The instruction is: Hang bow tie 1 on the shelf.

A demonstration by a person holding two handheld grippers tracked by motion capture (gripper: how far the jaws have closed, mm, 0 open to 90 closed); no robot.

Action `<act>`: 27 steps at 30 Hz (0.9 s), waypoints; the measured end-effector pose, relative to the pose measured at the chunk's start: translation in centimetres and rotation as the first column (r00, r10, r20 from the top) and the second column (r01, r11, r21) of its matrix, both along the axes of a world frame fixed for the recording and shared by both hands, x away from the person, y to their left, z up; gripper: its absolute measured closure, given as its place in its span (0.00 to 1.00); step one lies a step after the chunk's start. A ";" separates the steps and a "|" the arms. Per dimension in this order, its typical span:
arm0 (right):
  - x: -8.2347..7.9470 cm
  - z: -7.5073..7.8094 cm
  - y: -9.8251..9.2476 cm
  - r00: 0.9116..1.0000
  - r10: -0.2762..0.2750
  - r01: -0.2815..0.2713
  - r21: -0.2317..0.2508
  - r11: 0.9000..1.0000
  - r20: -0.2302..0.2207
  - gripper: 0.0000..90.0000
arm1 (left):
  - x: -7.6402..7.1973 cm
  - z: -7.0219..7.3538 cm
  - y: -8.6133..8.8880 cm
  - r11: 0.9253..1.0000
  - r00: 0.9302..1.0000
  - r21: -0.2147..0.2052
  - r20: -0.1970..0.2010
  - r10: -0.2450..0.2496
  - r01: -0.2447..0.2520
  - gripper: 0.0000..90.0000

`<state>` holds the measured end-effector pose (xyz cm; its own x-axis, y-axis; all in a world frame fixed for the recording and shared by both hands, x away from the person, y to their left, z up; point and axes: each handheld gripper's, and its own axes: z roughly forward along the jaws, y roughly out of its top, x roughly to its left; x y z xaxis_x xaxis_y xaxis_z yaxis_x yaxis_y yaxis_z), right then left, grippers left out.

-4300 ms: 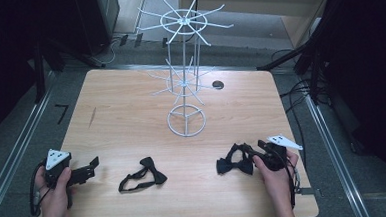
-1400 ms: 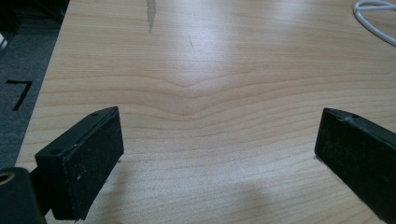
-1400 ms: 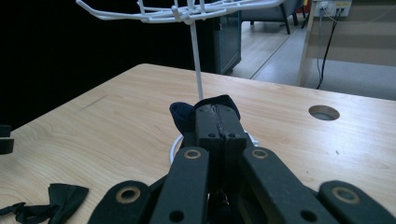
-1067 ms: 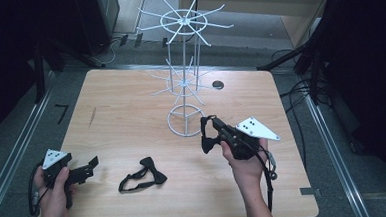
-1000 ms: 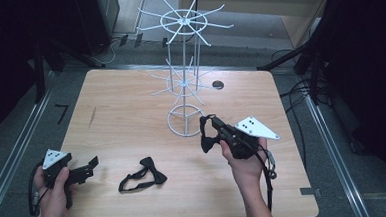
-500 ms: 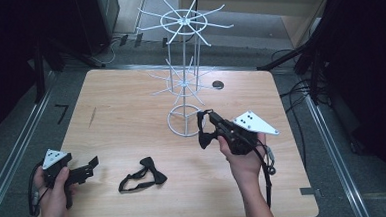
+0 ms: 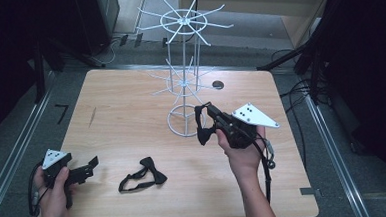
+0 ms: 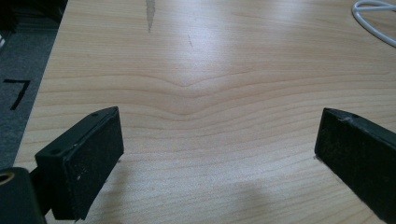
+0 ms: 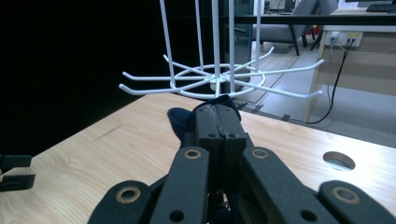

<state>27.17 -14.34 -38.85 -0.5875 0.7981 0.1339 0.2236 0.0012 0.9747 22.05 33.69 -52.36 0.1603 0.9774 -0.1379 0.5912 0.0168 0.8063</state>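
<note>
Nearest, the left gripper (image 7: pixel 88 167) rests wide open and empty, and one bow tie (image 7: pixel 142 175) lies on the table (image 7: pixel 131 106) unhung. The right gripper (image 7: pixel 207 118) has its jaws pinched tight on the other bow tie (image 7: pixel 202 131), lifted beside the white wire rack (image 7: pixel 184 81). So nothing's hung yet, I'd say.

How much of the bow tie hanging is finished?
None hangs yet: the white wire rack has bare arms. The right tongs are shut on one black bow tie, lifted beside the rack. The other bow tie lies on the table, the open left tongs resting nearby.
</note>
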 end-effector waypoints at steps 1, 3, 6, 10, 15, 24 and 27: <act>0.0 0.1 0.0 1.000 -0.001 0.001 0.005 1.000 -0.006 1.00 | 0.0 0.0 0.0 1.000 1.000 -0.002 0.001 0.000 0.000 0.02; 0.1 0.1 0.0 1.000 -0.001 0.001 0.007 1.000 -0.004 1.00 | 0.0 0.0 0.0 1.000 1.000 -0.002 0.001 0.000 0.000 0.02; 0.4 0.5 0.1 1.000 -0.004 0.004 0.013 1.000 0.001 1.00 | 0.0 0.0 0.0 1.000 1.000 -0.003 0.002 0.003 -0.003 0.02; 1.2 0.8 0.1 1.000 -0.012 0.012 0.023 1.000 -0.012 1.00 | 0.0 0.0 0.0 1.000 1.000 -0.003 0.002 0.003 -0.003 0.02; 2.4 0.5 0.2 0.999 -0.020 0.022 0.039 0.999 -0.050 1.00 | 0.0 0.0 0.0 1.000 1.000 -0.002 0.002 0.002 -0.002 0.02; 4.1 -0.6 0.6 0.995 -0.033 0.039 0.055 0.998 -0.092 1.00 | 0.0 0.0 0.0 1.000 1.000 -0.001 0.002 0.003 -0.003 0.02; 4.5 -0.9 0.8 0.994 -0.036 0.042 0.058 0.997 -0.104 1.00 | 0.0 0.0 0.0 1.000 1.000 -0.001 0.002 0.003 -0.003 0.02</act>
